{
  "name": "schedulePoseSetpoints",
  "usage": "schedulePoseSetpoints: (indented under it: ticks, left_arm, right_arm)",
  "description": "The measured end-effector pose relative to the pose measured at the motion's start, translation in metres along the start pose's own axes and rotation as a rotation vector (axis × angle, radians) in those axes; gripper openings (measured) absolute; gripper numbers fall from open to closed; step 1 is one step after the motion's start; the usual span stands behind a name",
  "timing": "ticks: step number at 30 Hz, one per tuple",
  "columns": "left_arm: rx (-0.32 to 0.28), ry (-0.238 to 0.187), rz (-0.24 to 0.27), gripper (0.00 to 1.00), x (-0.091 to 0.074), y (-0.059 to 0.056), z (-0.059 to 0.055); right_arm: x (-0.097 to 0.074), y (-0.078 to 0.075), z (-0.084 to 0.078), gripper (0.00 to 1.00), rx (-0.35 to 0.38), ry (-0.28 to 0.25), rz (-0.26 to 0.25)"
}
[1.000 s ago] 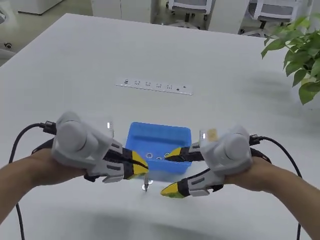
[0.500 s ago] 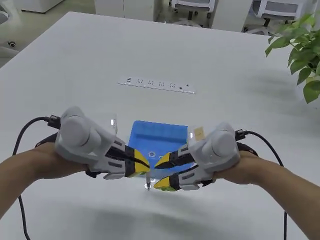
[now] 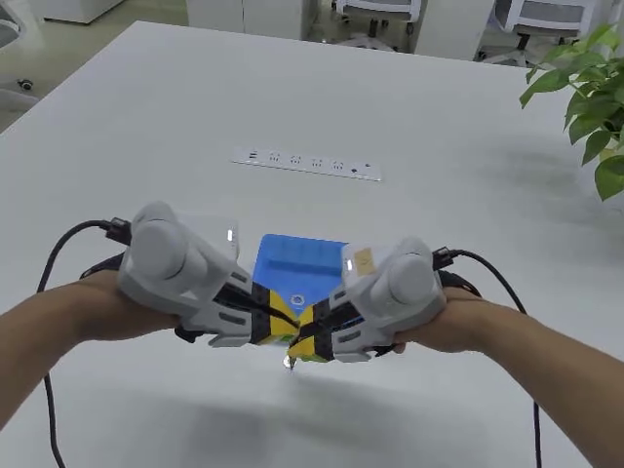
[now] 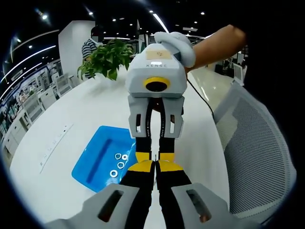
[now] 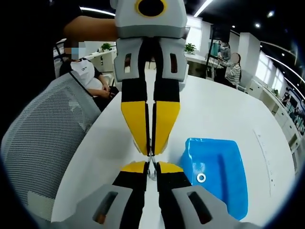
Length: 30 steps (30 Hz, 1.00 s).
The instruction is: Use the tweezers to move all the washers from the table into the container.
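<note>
In front of the blue container [image 3: 292, 255] my two grippers meet tip to tip. The left gripper [image 3: 283, 327] is shut on the thin metal tweezers [image 3: 290, 362], whose tip hangs just below the yellow fingertips. The right gripper [image 3: 312, 338] faces it, its jaws closed on the same tweezers [image 5: 151, 164]. In the left gripper view my left gripper [image 4: 153, 167] touches the right one's yellow tips, and the container [image 4: 97, 160] holds several washers [image 4: 114, 173]. In the right gripper view my right gripper [image 5: 151, 169] sits under the left one's yellow fingers [image 5: 134, 125], with a washer [image 5: 201, 178] in the container [image 5: 224, 171].
A white power strip [image 3: 305, 163] lies further back on the white table [image 3: 439, 146]. A potted plant [image 3: 585, 88] stands at the far right. Office chairs [image 3: 375, 12] line the far edge, and a mesh chair back [image 4: 257, 152] is beside the table.
My right gripper has moved left to meet the left one and its jaws have gone from open to closed around the tweezers. The left gripper has held its grip.
</note>
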<state>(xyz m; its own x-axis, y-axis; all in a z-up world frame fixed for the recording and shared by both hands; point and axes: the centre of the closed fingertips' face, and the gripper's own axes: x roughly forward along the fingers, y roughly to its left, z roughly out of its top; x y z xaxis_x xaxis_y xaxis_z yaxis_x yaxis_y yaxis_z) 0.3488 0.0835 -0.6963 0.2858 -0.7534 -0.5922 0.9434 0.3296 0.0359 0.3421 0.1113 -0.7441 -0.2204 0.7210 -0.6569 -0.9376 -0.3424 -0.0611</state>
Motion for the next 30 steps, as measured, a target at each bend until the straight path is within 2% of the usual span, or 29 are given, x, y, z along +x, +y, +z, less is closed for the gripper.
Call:
schedulePoseSetpoints:
  ticks: [5,22,26,30]
  left_arm:
    - [-0.006,0.005,0.004,0.05,0.0018,0.0015,-0.0003]
    - [-0.024,0.026,0.022,0.06,0.0016,0.0034,-0.0022]
    - [-0.03,0.031,0.029,0.1,0.0011,0.0031,-0.0036]
    - [-0.052,0.01,0.041,0.18,-0.0014,0.0046,-0.0025]
  right_arm:
    - [0.0005,0.0003,-0.0014,0.09,-0.02,0.019,0.006]
    - [0.0008,-0.0017,-0.0001,0.06,-0.02,0.041,0.001]
    - [0.0007,-0.0025,-0.0001,0.06,-0.014,0.041,-0.002]
    - [-0.0008,-0.0032,0.0009,0.06,-0.005,0.036,-0.004]
